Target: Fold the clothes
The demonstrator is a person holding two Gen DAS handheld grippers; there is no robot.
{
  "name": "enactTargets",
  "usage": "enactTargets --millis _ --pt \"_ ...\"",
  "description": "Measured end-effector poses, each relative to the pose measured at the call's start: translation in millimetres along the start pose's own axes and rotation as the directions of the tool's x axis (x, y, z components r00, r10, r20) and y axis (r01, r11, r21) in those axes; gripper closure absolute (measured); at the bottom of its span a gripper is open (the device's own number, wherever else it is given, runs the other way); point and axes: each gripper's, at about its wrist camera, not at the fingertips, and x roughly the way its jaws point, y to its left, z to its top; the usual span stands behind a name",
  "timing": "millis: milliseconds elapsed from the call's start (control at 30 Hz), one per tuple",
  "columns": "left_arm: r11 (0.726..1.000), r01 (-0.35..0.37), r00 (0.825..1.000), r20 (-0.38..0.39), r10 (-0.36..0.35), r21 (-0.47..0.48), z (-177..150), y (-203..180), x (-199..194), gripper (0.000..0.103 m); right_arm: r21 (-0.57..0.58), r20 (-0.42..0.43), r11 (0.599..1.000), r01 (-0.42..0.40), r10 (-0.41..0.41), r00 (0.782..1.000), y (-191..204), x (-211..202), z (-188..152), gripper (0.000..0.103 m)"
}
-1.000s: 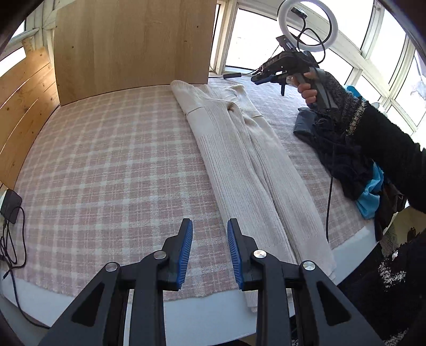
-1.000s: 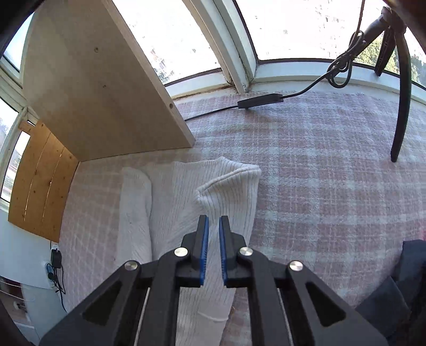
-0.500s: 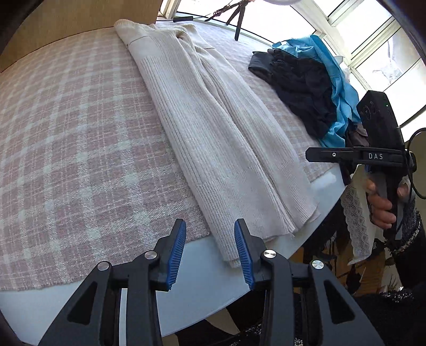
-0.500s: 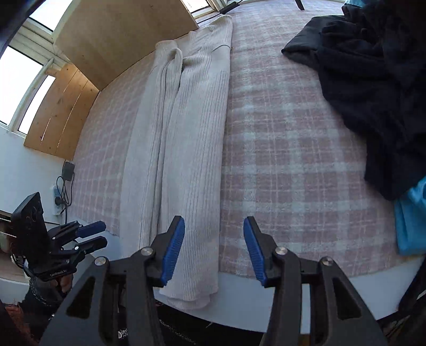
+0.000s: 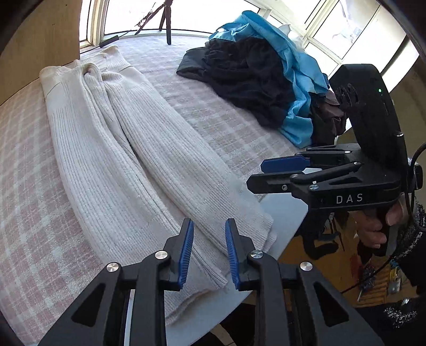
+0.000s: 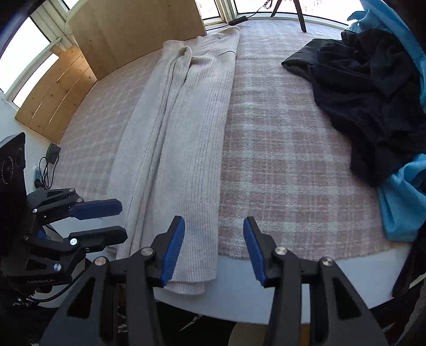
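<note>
A cream ribbed knit garment (image 5: 127, 159) lies folded lengthwise in a long strip on the pink plaid table cover; its hem hangs slightly over the near edge. It also shows in the right wrist view (image 6: 181, 143). My left gripper (image 5: 209, 252) is open and empty just above the hem's left part. My right gripper (image 6: 214, 247) is open and empty over the hem's right corner. It shows from the side in the left wrist view (image 5: 259, 174), beside the hem. The left gripper shows in the right wrist view (image 6: 122, 222), left of the hem.
A heap of black and blue clothes (image 5: 266, 74) lies at the right of the table, also in the right wrist view (image 6: 372, 101). A wooden board (image 6: 133, 29) stands at the far left. Tripod legs (image 5: 165, 18) and a cable sit by the window. The white table edge (image 6: 239, 287) is near.
Both grippers have come back from the far collar end to the near hem. The right gripper has opened wide and dropped beside the hem. The left has moved over the hem.
</note>
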Motion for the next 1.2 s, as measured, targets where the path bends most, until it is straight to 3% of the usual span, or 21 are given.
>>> enactTargets --millis 100,167,233,300,367,533,633,700,733,767,800,867,933,1033,1200 --pt "0.999 -0.053 0.997 -0.060 0.053 -0.002 0.2 1.8 19.1 0.086 0.022 -0.025 0.999 -0.024 0.024 0.999 -7.1 8.4 -1.3 0.071" --pt "0.999 -0.048 0.997 -0.063 0.047 -0.021 1.4 3.1 25.0 0.085 0.017 -0.040 0.999 -0.042 0.043 0.998 -8.2 15.1 -6.0 0.075" --pt "0.999 -0.024 0.999 -0.048 0.023 -0.021 3.0 1.2 26.9 0.086 0.006 -0.059 0.998 -0.055 0.055 0.997 -6.8 22.4 -9.8 0.075" --pt "1.000 0.005 1.000 -0.030 -0.005 -0.014 3.6 -1.4 27.0 0.097 0.003 -0.061 0.998 -0.059 0.059 0.996 -6.7 24.8 -12.6 0.075" --pt "1.000 0.005 1.000 -0.006 -0.005 -0.006 4.5 -4.5 17.9 0.098 0.016 -0.062 0.997 -0.069 0.070 0.996 -9.2 25.2 -12.5 0.075" --pt "0.997 -0.078 0.996 0.037 0.077 0.026 3.1 -6.9 -8.7 0.098 -0.046 -0.001 0.999 -0.005 0.005 1.000 4.6 3.3 -9.6 0.075" --pt "0.995 -0.093 0.995 -0.028 0.092 -0.029 -3.2 4.1 4.4 0.095 -0.113 0.033 0.993 -0.043 0.047 0.998 24.7 2.5 -5.3 0.075" --pt "0.992 -0.089 0.995 -0.049 0.085 -0.088 -5.5 8.9 -1.0 0.095 -0.161 -0.007 0.986 -0.043 0.042 0.999 35.4 20.3 -2.9 0.075" --pt "0.992 -0.075 0.997 -0.012 0.074 -0.105 -7.5 8.4 -15.3 0.094 -0.191 -0.051 0.982 0.004 -0.014 0.999 39.0 34.2 -2.9 0.074" --pt "0.991 -0.079 0.996 0.034 0.083 -0.108 -10.4 7.5 -32.6 0.087 -0.196 -0.054 0.981 0.006 -0.017 0.998 39.3 32.3 -2.9 0.073" --pt "0.989 -0.107 0.990 0.075 0.115 -0.103 -15.1 7.7 -49.0 0.079 -0.201 -0.058 0.980 0.009 -0.021 0.998 39.7 30.4 -2.9 0.073" --pt "0.975 -0.194 0.976 0.080 0.204 -0.111 -26.6 16.8 -63.3 0.071 -0.186 -0.052 0.983 0.001 -0.011 0.999 36.6 19.8 -2.1 0.073" --pt "0.964 -0.207 0.976 0.031 0.215 -0.164 -39.1 36.7 -58.2 0.071 -0.142 -0.012 0.990 0.007 -0.009 1.000 27.9 3.1 -0.8 0.070" --pt "0.950 -0.185 0.983 -0.053 0.178 -0.251 -52.6 59.0 -36.0 0.072 -0.108 -0.028 0.994 -0.006 0.003 1.000 15.5 1.5 -2.8 0.064" --pt "0.962 -0.141 0.990 -0.056 0.132 -0.233 -53.9 57.4 -18.7 0.070 -0.129 -0.093 0.992 -0.015 0.003 0.996 10.2 22.1 -11.2 0.064"
